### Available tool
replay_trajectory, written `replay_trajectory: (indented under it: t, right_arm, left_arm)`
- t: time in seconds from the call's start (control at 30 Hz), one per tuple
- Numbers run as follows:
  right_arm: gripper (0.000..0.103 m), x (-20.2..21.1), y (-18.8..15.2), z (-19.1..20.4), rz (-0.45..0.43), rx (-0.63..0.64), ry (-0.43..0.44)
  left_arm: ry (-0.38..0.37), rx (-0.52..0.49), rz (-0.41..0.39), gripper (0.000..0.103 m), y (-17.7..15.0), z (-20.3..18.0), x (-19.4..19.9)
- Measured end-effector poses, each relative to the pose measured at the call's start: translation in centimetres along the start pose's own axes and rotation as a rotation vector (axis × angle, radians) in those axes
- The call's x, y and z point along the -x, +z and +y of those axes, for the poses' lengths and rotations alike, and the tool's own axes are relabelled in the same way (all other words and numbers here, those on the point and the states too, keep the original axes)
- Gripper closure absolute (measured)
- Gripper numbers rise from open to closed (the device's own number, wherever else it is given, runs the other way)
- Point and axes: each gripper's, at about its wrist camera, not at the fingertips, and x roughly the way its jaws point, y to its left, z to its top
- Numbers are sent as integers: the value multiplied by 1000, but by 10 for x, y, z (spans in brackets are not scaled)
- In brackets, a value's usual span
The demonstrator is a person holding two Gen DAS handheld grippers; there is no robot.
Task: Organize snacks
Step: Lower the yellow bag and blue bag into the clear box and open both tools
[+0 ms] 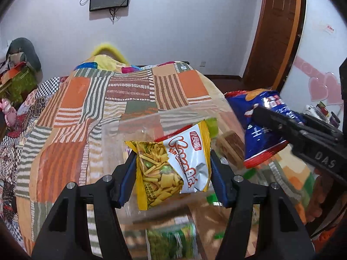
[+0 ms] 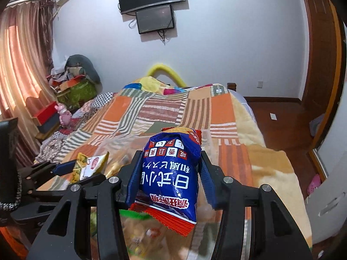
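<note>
Yellow snack bag [image 1: 173, 162] sits squeezed in the left gripper [image 1: 173, 173] over a clear box [image 1: 112, 143] on the bed [image 1: 86, 108]. Right gripper [image 2: 167, 179] pinches the blue snack bag [image 2: 169, 173] nearby. Both puffy bags could slip out, and the blurry box may be bumped.

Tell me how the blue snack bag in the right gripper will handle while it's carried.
The blue snack bag looks puffy and creased, so probably light and floppy rather than stiff. Its glossy film may slip between the right gripper fingers. Hard squeezing could crush whatever is inside; the contents aren't visible.
</note>
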Motion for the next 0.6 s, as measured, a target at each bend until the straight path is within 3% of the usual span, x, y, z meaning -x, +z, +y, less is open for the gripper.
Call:
replay_trajectory:
  t: [0.37,0.6]
  right_arm:
    - [56,-34,6,-9,67,16,19]
    - [49,-37,6,-20,117,-23,36]
  left_arm:
    - [47,26,52,41,17,-3,-44]
    - [68,16,46,16,14,-4,-45]
